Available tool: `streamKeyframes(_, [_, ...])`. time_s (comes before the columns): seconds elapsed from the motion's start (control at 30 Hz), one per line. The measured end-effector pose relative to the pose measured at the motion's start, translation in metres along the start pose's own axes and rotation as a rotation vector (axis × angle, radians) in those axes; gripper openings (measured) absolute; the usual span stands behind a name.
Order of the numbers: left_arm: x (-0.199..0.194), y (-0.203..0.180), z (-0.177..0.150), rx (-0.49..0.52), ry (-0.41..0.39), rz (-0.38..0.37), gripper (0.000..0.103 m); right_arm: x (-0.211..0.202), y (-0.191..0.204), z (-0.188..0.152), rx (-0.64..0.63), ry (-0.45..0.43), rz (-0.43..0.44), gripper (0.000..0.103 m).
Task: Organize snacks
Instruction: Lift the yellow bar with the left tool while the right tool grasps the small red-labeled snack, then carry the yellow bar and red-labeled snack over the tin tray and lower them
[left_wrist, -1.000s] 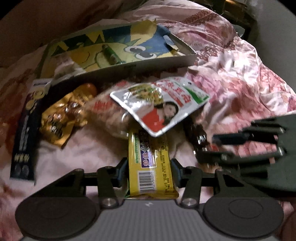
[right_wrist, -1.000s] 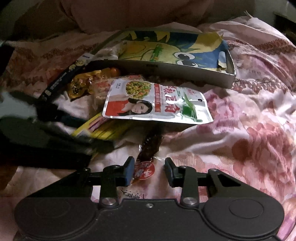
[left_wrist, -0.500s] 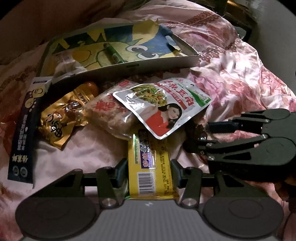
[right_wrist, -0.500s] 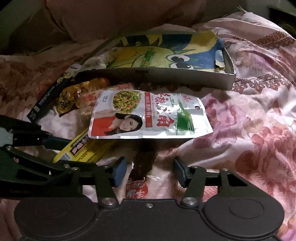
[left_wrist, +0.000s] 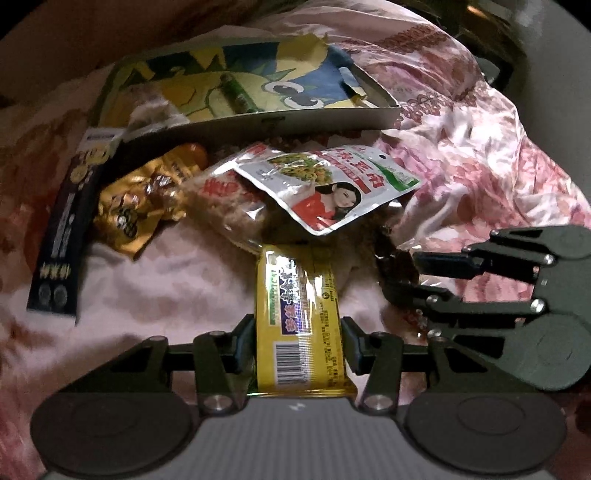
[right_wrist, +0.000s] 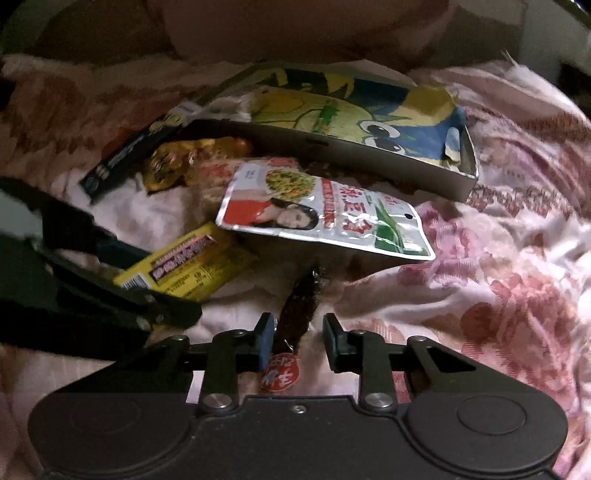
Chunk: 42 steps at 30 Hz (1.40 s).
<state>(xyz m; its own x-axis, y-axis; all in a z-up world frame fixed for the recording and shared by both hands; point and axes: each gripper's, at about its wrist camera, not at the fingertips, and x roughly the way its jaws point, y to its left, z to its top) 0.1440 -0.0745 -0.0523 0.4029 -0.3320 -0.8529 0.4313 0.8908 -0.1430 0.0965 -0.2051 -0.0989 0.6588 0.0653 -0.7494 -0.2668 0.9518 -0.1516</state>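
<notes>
Left tool (left_wrist: 298, 341) is clamped on the near end of the yellow bar (left_wrist: 300, 317), barcode end toward the camera; the rest of it lies on the bed cover (left_wrist: 480, 177). Print on it is too small to read.

Right tool (right_wrist: 298, 338) has just been closing around the dark brown snack stick (right_wrist: 295, 317). The blue left pad looks to be touching it, the right jaw stands clear, so nothing is gripped yet. Its red round label carries characters I can't make out.

Past both: silver pouch (left_wrist: 328, 192) with a woman's portrait and a red band of Chinese characters, lying over a clear rice-cracker pack (left_wrist: 225, 206); beside that a gold wrapper (left_wrist: 136, 206), then a dark strip pack (left_wrist: 59, 236).

Farthest is the cartoon-print box (left_wrist: 258, 123), holding only a green stick (left_wrist: 240, 94) and something pale in one corner.

Judgement: early stage, most snacks are outside the box.
</notes>
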Motion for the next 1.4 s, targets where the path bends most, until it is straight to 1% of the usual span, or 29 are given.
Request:
streamKeyframes(0.27, [-0.021,0.014,-0.015,-0.140,-0.023,-0.060,0.053,-0.013,0.035,-0.009,-0.239,-0.070,-0.153,0.030])
streamKeyframes(0.4, [-0.029,0.021,-0.022,-0.196,-0.028,-0.086,0.053,-0.016,0.044,-0.013,-0.313,-0.098,-0.211,0.028])
streamKeyframes(0.43, [-0.030,0.022,-0.023,-0.207,-0.031,-0.090,0.053,-0.016,0.045,-0.013,-0.323,-0.104,-0.223,0.025])
streamKeyframes(0.47, [-0.031,0.023,-0.024,-0.215,-0.035,-0.093,0.053,-0.017,0.046,-0.013,-0.331,-0.109,-0.237,0.019])
streamKeyframes(0.5, [-0.032,0.023,-0.025,-0.223,-0.040,-0.095,0.053,-0.017,0.046,-0.013,-0.338,-0.111,-0.252,0.009])
streamKeyframes(0.53, [-0.034,0.024,-0.025,-0.228,-0.047,-0.099,0.053,-0.017,0.047,-0.014,-0.343,-0.110,-0.264,0.007])
streamKeyframes(0.8, [-0.033,0.024,-0.024,-0.231,-0.059,-0.109,0.053,-0.007,0.039,-0.014,-0.301,-0.055,-0.242,0.007])
streamKeyframes(0.9, [-0.032,0.024,-0.023,-0.233,-0.066,-0.110,0.053,-0.003,0.039,-0.014,-0.295,-0.044,-0.255,0.017])
streamKeyframes(1.0, [-0.033,0.024,-0.023,-0.236,-0.078,-0.115,0.053,0.000,0.037,-0.014,-0.291,-0.034,-0.258,0.013])
streamKeyframes(1.07, [-0.034,0.025,-0.023,-0.239,-0.092,-0.118,0.053,-0.003,0.038,-0.014,-0.292,-0.051,-0.264,0.012])
streamKeyframes(1.2, [-0.041,0.024,-0.022,-0.241,-0.142,-0.124,0.053,-0.013,0.043,-0.016,-0.326,-0.125,-0.299,0.012])
streamKeyframes(1.4, [-0.053,0.025,-0.014,-0.241,-0.254,-0.123,0.053,-0.026,0.043,-0.014,-0.336,-0.250,-0.333,0.012])
